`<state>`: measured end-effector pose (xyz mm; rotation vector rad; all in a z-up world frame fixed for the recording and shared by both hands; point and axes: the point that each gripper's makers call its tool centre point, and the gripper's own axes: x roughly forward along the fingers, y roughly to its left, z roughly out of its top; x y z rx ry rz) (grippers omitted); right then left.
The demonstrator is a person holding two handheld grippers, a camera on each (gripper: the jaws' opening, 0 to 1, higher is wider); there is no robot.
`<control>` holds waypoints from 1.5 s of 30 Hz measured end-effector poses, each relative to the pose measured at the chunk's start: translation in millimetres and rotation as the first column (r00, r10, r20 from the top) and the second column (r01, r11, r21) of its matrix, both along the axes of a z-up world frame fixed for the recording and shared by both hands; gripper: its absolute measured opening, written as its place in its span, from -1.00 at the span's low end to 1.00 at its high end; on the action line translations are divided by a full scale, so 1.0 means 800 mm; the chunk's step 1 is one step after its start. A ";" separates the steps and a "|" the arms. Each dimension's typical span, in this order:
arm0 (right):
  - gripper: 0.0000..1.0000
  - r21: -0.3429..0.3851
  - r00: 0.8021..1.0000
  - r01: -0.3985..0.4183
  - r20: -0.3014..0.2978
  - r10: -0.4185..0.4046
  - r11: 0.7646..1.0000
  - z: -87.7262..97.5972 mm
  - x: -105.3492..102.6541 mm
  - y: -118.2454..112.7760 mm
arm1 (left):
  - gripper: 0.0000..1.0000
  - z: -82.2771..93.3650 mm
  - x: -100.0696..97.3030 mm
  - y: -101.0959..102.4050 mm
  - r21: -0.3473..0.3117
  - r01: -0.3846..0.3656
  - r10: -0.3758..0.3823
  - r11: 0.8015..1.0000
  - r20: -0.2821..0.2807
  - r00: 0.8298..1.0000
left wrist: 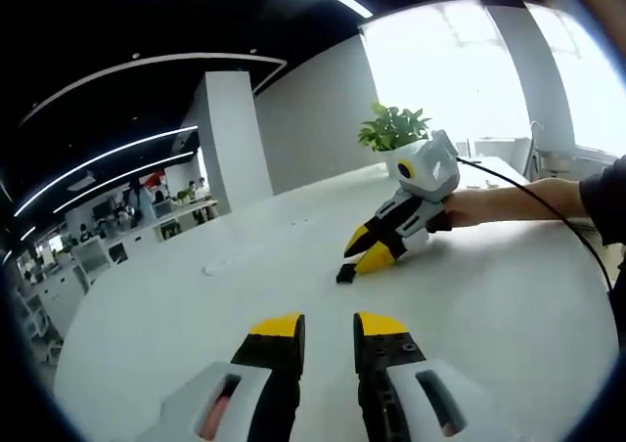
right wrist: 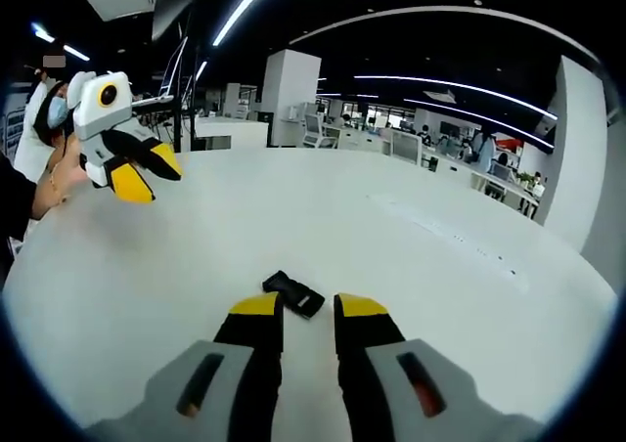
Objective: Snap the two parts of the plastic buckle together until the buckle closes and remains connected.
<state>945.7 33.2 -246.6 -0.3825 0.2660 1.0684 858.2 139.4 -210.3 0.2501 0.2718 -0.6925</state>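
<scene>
Black plastic buckle [right wrist: 293,293], lying flat on white table [right wrist: 411,266]

Table [right wrist: 440,295] open all round buckle [right wrist: 293,293].

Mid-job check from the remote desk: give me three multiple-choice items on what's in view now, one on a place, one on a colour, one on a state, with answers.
1. Where does the black buckle lie?
A. On the white table, just ahead of the right tool's tips
B. Beside the potted plant
C. Clamped in the left tool

2. What colour are the tool tips?
A. Red
B. Yellow
C. Blue

3. What is the left tool holding?
A. The buckle
B. A cable
C. Nothing

Answers:
1 A: the right gripper view shows it on the table before the right tool.
2 B: both views show yellow pads on black fingers.
3 C: its jaws stand apart with bare table between them in the left gripper view.
</scene>
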 end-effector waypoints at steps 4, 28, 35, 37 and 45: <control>-0.59 -0.004 1.000 -0.001 0.002 0.001 1.000 0.000 -0.001 0.000 | -0.62 0.000 0.000 0.001 0.001 -0.001 0.001 1.000 0.001 1.000; -0.59 0.078 0.996 0.044 -0.086 -0.037 0.996 0.009 -0.036 -0.020 | -0.61 -0.013 -0.003 0.001 0.029 -0.023 0.024 0.999 -0.042 0.999; -0.58 0.104 0.995 0.050 -0.092 -0.040 0.993 0.017 -0.057 -0.030 | -0.58 -0.014 -0.009 0.005 0.008 -0.049 0.050 0.999 -0.059 0.997; -0.56 0.102 0.994 0.069 -0.088 -0.060 0.992 0.019 -0.058 -0.035 | -0.56 -0.013 -0.012 0.008 -0.004 -0.057 0.056 0.998 -0.063 0.996; -0.56 0.089 0.989 0.113 -0.105 -0.103 0.990 0.019 -0.073 -0.051 | -0.51 -0.010 -0.026 0.012 -0.019 -0.076 0.074 0.997 -0.067 0.995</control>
